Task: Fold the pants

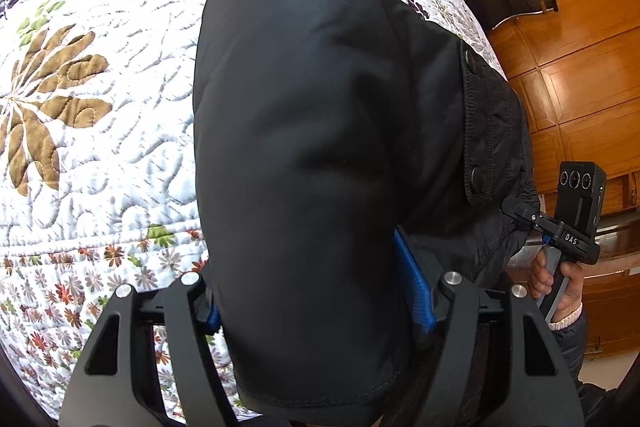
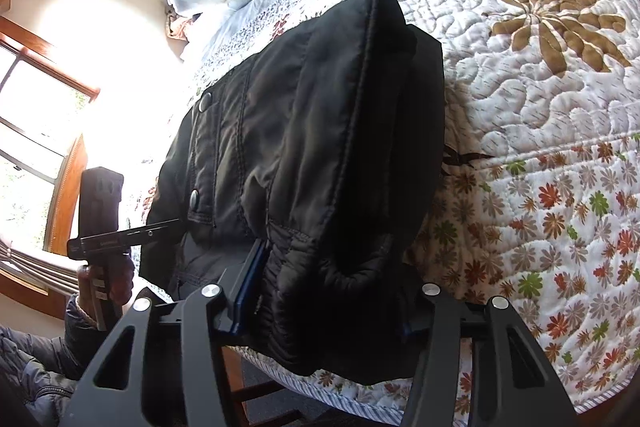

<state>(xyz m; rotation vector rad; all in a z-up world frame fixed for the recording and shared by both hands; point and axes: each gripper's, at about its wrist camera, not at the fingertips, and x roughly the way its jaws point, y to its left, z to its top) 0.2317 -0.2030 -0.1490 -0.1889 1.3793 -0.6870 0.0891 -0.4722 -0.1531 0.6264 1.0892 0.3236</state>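
Two wrist views, angled down, close on black pants (image 1: 320, 147) over shared floral quilt (image 2: 540, 107).

Daylight glare blows out the window (image 2: 36, 99); fisheye bends edges.

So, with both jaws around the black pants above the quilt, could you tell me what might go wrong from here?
1. The padded pants bulge thickly between the right gripper pads, so the slick fabric may slip out.
2. The left gripper grips one bunched end; uneven lifting could undo the fold.
3. The pants overhang the quilt edge and might slide off.
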